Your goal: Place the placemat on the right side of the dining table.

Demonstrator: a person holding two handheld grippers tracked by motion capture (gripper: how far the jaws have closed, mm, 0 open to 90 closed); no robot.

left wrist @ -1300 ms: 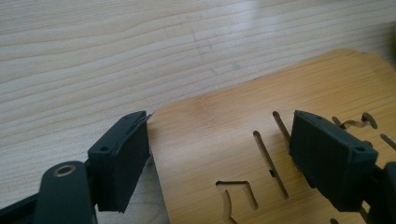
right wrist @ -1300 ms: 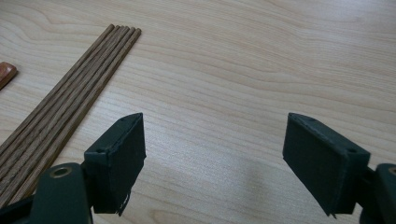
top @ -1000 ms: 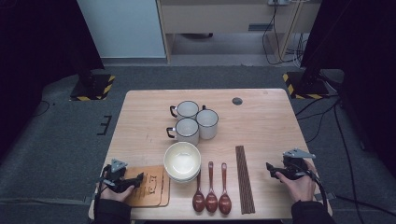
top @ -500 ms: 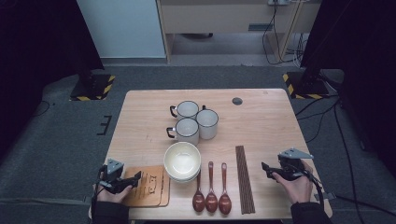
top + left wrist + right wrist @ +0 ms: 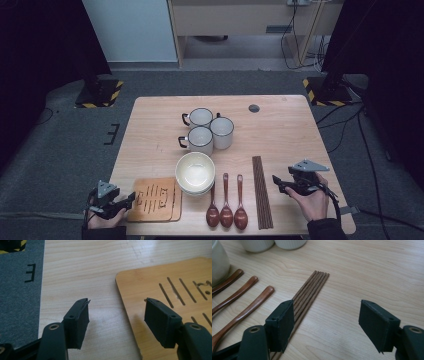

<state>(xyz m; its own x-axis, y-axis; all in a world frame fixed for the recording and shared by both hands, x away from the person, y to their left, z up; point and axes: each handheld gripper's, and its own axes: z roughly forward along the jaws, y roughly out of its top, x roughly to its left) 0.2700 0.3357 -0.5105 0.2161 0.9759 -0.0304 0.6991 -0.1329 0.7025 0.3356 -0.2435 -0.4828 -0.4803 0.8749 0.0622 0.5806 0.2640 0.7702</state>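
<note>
Your left gripper (image 5: 131, 199) sits at the near left corner of the counter (image 5: 295, 135), its jaws pointing right toward the wooden board (image 5: 155, 199). In the left gripper view its jaws have just been closing but stand apart with nothing gripped: one jaw is over bare counter, the other over the left edge of the wooden board (image 5: 175, 297), so that edge lies between them, and I cannot tell whether a pad touches it.

Your right gripper (image 5: 276, 183) is at the near right, just right of the chopsticks (image 5: 262, 192), which lie in a tight bundle running near to far. Its jaws are wide apart, having just closed a little, and hold nothing; in the right gripper view the chopsticks (image 5: 312, 290) pass under one jaw, with bare counter in the gap.

Left of the chopsticks lie three wooden spoons (image 5: 226, 205), side by side. The stacked bowls (image 5: 195, 172) sit between the spoons and the board, and three mugs (image 5: 207, 130) stand farther back.
</note>
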